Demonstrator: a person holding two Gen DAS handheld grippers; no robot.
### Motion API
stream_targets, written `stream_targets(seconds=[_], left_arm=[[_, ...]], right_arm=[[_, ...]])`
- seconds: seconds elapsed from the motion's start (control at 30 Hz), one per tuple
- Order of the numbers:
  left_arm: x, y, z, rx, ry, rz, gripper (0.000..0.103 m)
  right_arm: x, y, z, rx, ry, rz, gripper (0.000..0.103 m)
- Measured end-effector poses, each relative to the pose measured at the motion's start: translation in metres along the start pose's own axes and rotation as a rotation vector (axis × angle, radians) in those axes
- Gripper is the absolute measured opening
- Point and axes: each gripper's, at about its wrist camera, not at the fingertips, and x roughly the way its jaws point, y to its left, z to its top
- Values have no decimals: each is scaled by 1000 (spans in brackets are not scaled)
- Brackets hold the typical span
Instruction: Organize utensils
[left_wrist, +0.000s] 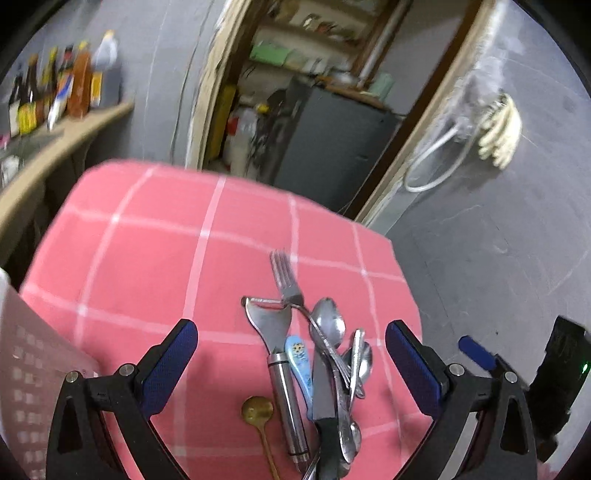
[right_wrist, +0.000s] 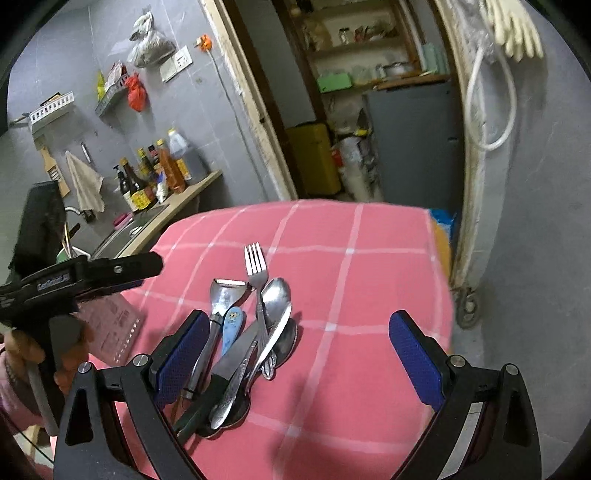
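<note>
A pile of utensils lies on the pink checked tablecloth (left_wrist: 155, 258): a fork (left_wrist: 286, 278), a steel peeler (left_wrist: 275, 332), a blue-handled spoon (left_wrist: 300, 360), a black-handled knife (left_wrist: 323, 391), several steel spoons (left_wrist: 328, 321) and a small gold spoon (left_wrist: 257, 410). My left gripper (left_wrist: 291, 354) is open above the pile and holds nothing. My right gripper (right_wrist: 299, 350) is open just right of the same pile, with the fork (right_wrist: 255, 264), peeler (right_wrist: 221, 299) and knife (right_wrist: 232, 358) by its left finger. The left gripper also shows at the left of the right wrist view (right_wrist: 110, 269).
A white perforated basket (left_wrist: 26, 369) stands at the table's left edge; it also shows in the right wrist view (right_wrist: 110, 328). A counter with bottles (right_wrist: 151, 177) and a sink lies to the left. A doorway with shelves (right_wrist: 369, 74) is beyond the table.
</note>
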Motion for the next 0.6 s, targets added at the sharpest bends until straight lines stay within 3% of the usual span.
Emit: stream_targets(seconds=[0.1,0.17,0.37,0.6], left_arm=[[16,10,-1,-41,28,-14,94],[29,15,-1,-59,63,-27,79],[58,26,-2,-124,139,-66,57],[80,39,-5,-218,182,-90,46]], right_arm=[[20,0,-2,4,24,40,91],[32,-2,-4,6,42,62,80],[66,-4,-6,22,95,113,64],[99,-3,-7,25,160,172,42]])
